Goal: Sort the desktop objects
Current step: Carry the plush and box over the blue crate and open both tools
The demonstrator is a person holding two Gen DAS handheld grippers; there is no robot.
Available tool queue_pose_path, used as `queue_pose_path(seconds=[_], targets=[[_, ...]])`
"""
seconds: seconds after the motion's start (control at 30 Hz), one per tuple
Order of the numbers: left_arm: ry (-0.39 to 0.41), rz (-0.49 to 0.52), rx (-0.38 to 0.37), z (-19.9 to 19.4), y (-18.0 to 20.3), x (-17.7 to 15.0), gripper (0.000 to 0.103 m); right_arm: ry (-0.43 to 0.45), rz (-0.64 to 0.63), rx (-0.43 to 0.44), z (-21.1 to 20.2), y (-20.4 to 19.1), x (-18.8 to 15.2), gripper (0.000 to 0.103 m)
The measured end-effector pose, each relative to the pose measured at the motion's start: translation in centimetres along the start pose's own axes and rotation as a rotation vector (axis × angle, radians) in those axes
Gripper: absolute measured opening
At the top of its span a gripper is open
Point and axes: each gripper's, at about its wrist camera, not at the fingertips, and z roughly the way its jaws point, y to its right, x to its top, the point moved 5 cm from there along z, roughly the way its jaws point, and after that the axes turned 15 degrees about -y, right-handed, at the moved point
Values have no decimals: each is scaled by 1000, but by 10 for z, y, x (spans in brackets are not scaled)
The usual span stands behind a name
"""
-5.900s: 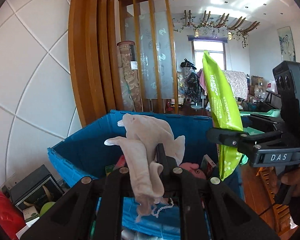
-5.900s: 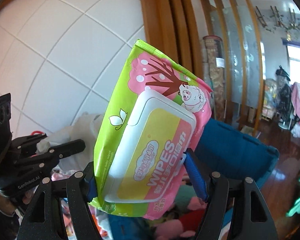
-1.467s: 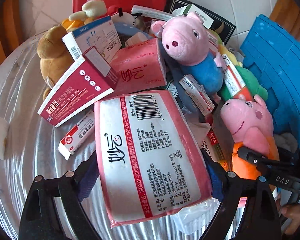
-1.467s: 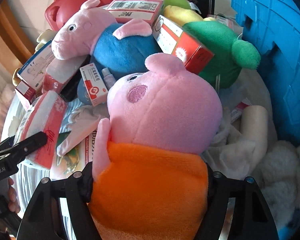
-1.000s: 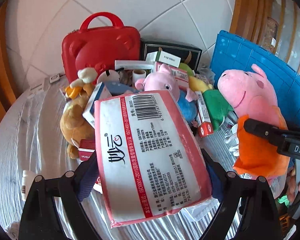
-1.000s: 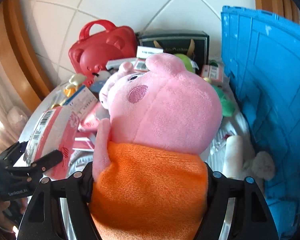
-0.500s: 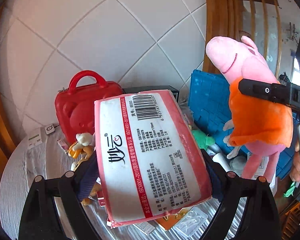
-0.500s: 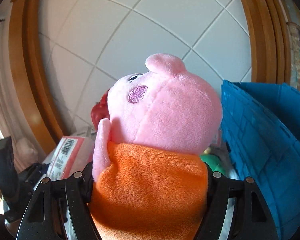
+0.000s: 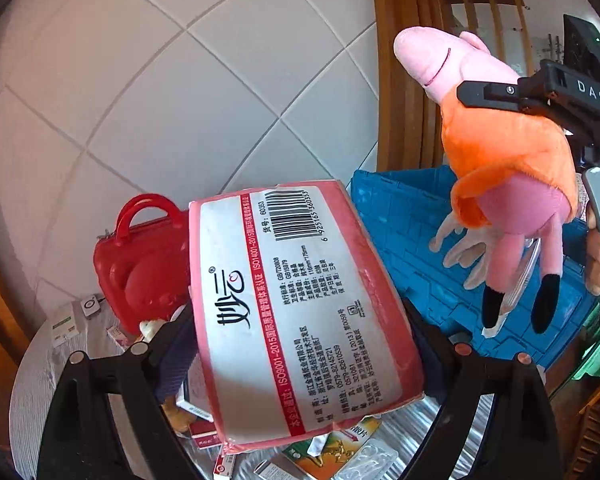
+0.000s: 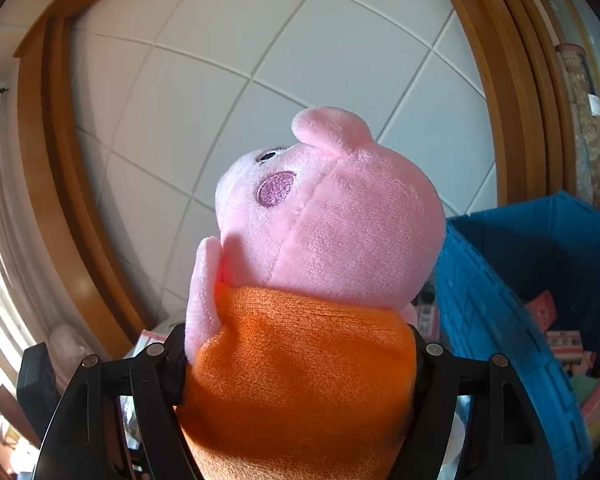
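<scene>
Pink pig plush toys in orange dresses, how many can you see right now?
1. The pink pig plush toy in the orange dress hangs clamped in the right gripper, beside the blue plastic crate. Others may be hidden behind the tissue pack.

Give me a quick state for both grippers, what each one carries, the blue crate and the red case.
left gripper: shut on the tissue pack
tissue pack: held off the table, barcode side facing the camera
right gripper: shut on the pig plush
pig plush: held by its orange body, head up, legs dangling
blue crate: open-topped, packs already inside
red case: closed, upright on the table by the wall
</scene>
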Motion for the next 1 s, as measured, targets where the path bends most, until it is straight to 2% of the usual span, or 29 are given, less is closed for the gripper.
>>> queue_pose_path(seconds=[0.1,0.2,0.47,0.6,0.7,0.83,1.0], targets=[[30,37,-38,-5,27,26,91,38,10,6,-33,14,16,76],[65,74,-84,-5,64,53,91,75,11,-34,-70,37,31,76],[148,154,-235,4,180,126,92,109,53,-190,-156,136,54,76],[162,193,-272,15,232,152,92,91,83,-258,-181,187,57,77],[161,220,-279,21,267,164,92,74,113,-282,-193,222,56,77],[152,248,-259,25,309,173,93,63,168,-266,-194,267,54,78],[143,277,-204,31,337,182,94,51,215,-277,-193,309,58,79]])
